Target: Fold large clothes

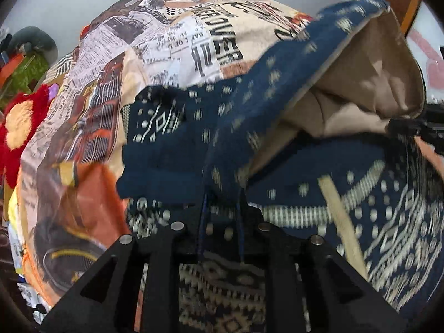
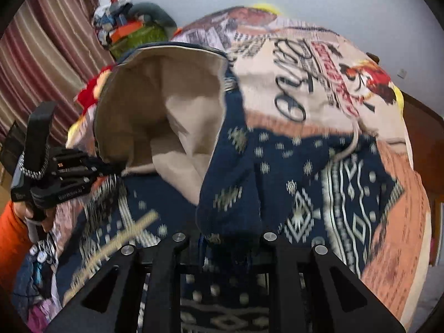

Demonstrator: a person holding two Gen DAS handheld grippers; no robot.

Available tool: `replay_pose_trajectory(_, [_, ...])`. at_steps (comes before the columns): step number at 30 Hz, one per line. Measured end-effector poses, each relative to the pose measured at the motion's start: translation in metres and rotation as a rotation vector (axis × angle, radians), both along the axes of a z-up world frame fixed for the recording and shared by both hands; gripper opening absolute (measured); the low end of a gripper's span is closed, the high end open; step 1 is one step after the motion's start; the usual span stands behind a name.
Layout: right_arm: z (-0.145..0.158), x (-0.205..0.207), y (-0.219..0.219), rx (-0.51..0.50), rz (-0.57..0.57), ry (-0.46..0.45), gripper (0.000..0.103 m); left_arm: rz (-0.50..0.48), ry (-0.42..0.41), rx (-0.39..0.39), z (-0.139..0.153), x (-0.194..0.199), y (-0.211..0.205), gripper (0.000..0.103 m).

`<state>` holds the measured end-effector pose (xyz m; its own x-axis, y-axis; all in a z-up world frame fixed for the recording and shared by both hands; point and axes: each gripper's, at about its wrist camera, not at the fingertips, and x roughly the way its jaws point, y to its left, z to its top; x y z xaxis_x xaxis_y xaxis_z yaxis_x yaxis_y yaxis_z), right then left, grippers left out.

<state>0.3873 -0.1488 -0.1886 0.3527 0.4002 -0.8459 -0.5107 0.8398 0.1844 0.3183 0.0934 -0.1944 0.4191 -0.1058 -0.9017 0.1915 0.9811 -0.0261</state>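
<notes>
A large navy hoodie (image 1: 222, 127) with a cream geometric pattern and a beige-lined hood (image 1: 360, 83) lies on a bed. My left gripper (image 1: 222, 194) is shut on a fold of its navy cloth and lifts it. My right gripper (image 2: 230, 238) is shut on another navy fold of the hoodie (image 2: 230, 194); the beige hood (image 2: 161, 105) stands up to the left. The left gripper (image 2: 111, 166) also shows at the left of the right wrist view, pinching the hood's edge. The right gripper's tip (image 1: 410, 127) shows at the right edge of the left wrist view. A cream drawstring (image 1: 341, 222) hangs loose.
The bed has a newspaper-print cover (image 1: 180, 41) in orange, beige and white, also in the right wrist view (image 2: 319, 69). A red and yellow plush (image 1: 22, 125) and a pile of toys (image 2: 133, 25) lie by the far left. A striped curtain (image 2: 47, 55) hangs at left; a wooden frame (image 2: 424, 144) is at right.
</notes>
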Motion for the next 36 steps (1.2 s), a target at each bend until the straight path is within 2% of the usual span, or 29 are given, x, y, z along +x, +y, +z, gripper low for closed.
replay_pose_trajectory(3, [0.004, -0.019, -0.004, -0.025, 0.033, 0.003, 0.027, -0.01, -0.002, 0.042, 0.003, -0.018, 0.005, 0.018])
replay_pose_trajectory(7, [0.02, -0.047, -0.017, 0.0, 0.073, -0.022, 0.037, 0.017, -0.016, 0.024, 0.02, -0.033, 0.021, 0.022])
replay_pose_trajectory(9, [0.03, -0.054, -0.023, 0.018, 0.076, -0.039, 0.039, 0.036, -0.047, 0.023, 0.037, -0.036, 0.026, 0.038])
replay_pose_trajectory(12, [0.049, -0.051, -0.031, 0.07, 0.047, -0.051, 0.044, 0.071, -0.127, 0.005, 0.068, -0.035, 0.033, 0.055])
replay_pose_trajectory(15, [0.066, -0.034, -0.03, 0.143, 0.025, -0.057, 0.045, 0.101, -0.198, -0.035, 0.096, -0.02, 0.04, 0.065])
replay_pose_trajectory(18, [0.075, -0.017, -0.017, 0.148, 0.005, -0.064, 0.053, 0.097, -0.253, -0.019, 0.112, -0.004, 0.035, 0.072])
replay_pose_trajectory(21, [0.076, -0.006, -0.001, 0.161, 0.027, -0.048, 0.058, 0.042, -0.248, -0.013, 0.11, 0.012, 0.02, 0.074])
replay_pose_trajectory(26, [0.064, 0.01, 0.034, 0.141, 0.093, -0.026, 0.059, -0.028, -0.14, 0.025, 0.077, 0.047, -0.012, 0.075])
replay_pose_trajectory(29, [0.051, 0.017, 0.05, 0.112, 0.109, -0.014, 0.059, -0.038, -0.118, 0.029, 0.062, 0.06, -0.022, 0.075])
replay_pose_trajectory(30, [0.047, 0.019, 0.054, 0.107, 0.117, -0.003, 0.056, -0.045, -0.121, 0.03, 0.06, 0.062, -0.025, 0.072])
replay_pose_trajectory(31, [0.044, 0.02, 0.057, 0.107, 0.125, 0.004, 0.047, -0.055, -0.136, 0.032, 0.06, 0.064, -0.029, 0.068])
replay_pose_trajectory(33, [0.042, 0.02, 0.059, 0.106, 0.135, 0.009, 0.035, -0.067, -0.148, 0.035, 0.062, 0.063, -0.033, 0.047])
replay_pose_trajectory(34, [0.042, 0.019, 0.059, 0.109, 0.139, 0.007, 0.029, -0.072, -0.153, 0.031, 0.063, 0.062, -0.035, 0.041])
replay_pose_trajectory(35, [0.043, 0.017, 0.058, 0.114, 0.141, 0.0, 0.026, -0.077, -0.158, 0.018, 0.065, 0.06, -0.035, 0.023])
replay_pose_trajectory(36, [0.045, 0.015, 0.057, 0.117, 0.139, -0.01, 0.022, -0.078, -0.156, 0.004, 0.067, 0.058, -0.035, 0.011])
